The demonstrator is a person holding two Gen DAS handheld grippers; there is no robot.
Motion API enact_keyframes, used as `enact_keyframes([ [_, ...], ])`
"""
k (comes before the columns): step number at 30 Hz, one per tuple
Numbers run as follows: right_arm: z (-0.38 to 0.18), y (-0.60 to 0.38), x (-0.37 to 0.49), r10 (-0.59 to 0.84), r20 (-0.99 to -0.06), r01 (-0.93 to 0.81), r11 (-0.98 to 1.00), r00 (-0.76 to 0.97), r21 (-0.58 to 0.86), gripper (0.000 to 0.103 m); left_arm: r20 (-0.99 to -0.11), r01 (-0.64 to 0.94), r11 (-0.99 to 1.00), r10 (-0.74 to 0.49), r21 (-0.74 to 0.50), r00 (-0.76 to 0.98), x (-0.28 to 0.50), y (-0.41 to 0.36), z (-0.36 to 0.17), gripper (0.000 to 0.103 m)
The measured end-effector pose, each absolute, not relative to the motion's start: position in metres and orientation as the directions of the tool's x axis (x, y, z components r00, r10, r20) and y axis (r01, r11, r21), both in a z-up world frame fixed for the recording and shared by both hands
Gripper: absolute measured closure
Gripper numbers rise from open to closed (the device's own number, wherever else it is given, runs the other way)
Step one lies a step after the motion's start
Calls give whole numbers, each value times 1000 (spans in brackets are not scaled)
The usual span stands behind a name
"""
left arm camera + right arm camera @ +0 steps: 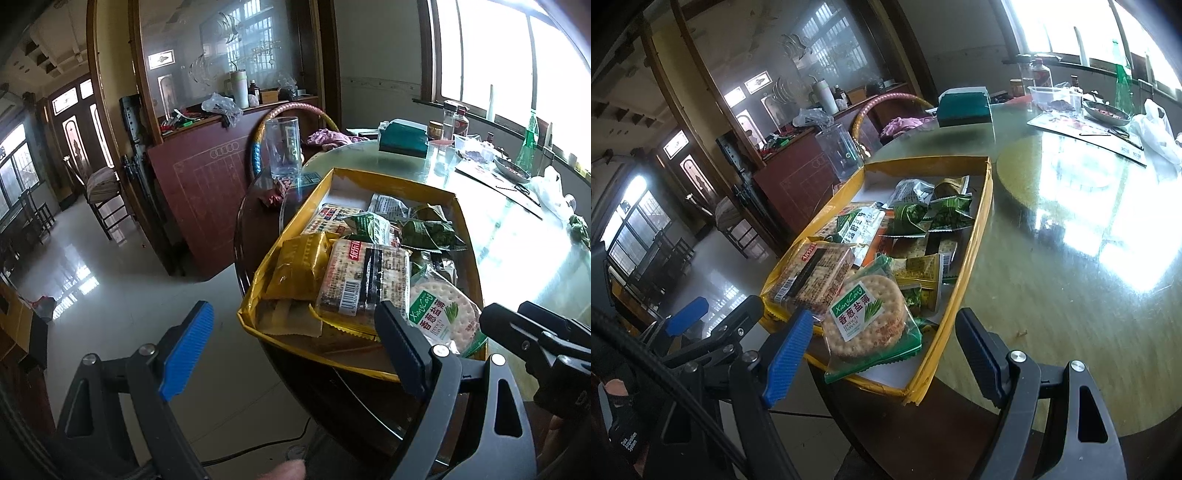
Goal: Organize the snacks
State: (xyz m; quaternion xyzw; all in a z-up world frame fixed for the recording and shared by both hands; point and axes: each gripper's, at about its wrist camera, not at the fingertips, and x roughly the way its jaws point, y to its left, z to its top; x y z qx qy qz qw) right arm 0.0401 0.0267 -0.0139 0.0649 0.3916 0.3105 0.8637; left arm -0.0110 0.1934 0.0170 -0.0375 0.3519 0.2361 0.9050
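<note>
Snacks all piled in the yellow box (964, 280) at the near edge of the round table (1071, 258), and it's a jumble. Round cracker pack (866, 321) sits on top at the near end, square cracker pack (812, 277) just beside it, green crinkly packets (934, 214) heaped toward the far end.

Left tongs (291, 347) wide open, holding nothing, hovering off the box's near corner. Right tongs (882, 350) also wide open, empty, w/ the round pack right between the jaws' line.

Can't tell if sorting's ahead or mostly done; either way, any pick here wants care. Film wrappers are slick and crackly, crackers inside brittle, so pinch by the sealed crimped edge, not across the stack. Box walls look like thin card, near corner torn; approach from above, don't shove it off the glassy tabletop.
</note>
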Motion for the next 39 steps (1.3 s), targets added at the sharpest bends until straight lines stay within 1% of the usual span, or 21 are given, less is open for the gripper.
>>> enact_keyframes([
  [39,-18,28,40,587,-640,-485,799,495,357,23,-658,-450,887,402,105,636,-6,193,15,14],
])
